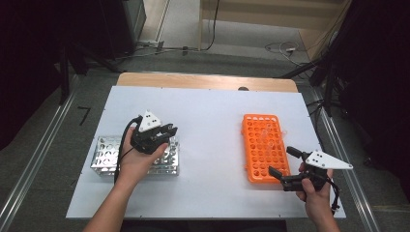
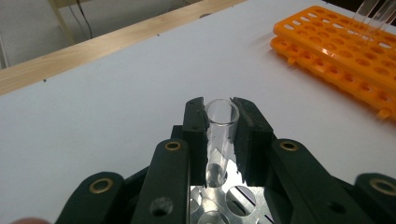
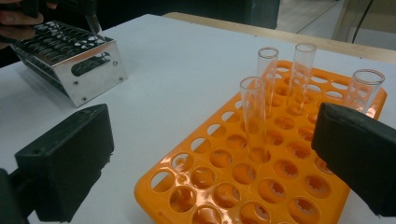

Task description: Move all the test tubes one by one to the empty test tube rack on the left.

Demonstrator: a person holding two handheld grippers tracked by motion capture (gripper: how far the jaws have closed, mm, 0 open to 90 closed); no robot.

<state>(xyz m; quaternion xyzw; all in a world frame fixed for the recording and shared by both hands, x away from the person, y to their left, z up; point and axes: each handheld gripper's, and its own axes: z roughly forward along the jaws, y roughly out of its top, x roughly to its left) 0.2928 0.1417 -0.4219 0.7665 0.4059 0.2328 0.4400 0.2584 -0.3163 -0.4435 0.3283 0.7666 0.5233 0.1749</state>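
Black jaws of the left gripper (image 2: 218,135) rise nearest the lens in the left gripper view, clenched on a clear glass test tube (image 2: 219,140). We see the tube upright, its open rim level with the jaw tips and its lower end entering a hole of the metal rack (image 2: 233,205); the tube's bottom is hidden below the rack's top plate, and the rack itself is cut off by the frame's lower edge.

In the high view the left gripper (image 1: 162,137) hangs over the right end of the metal rack (image 1: 109,154), and hand and gripper cover that end; the tube cannot be made out there.

Our right gripper (image 3: 210,158) is released, its two pads standing wide apart with nothing between them, just before the near end of the orange rack (image 3: 196,186). Both jaws are cropped by the frame edges. Four clear tubes stand in the orange rack; the nearest (image 3: 254,116) is sharp, while one at the right is partly hidden behind the right jaw.

In the high view the right gripper (image 1: 283,166) lies at the near right corner of the orange rack (image 1: 261,145), whose tubes appear as faint glints.
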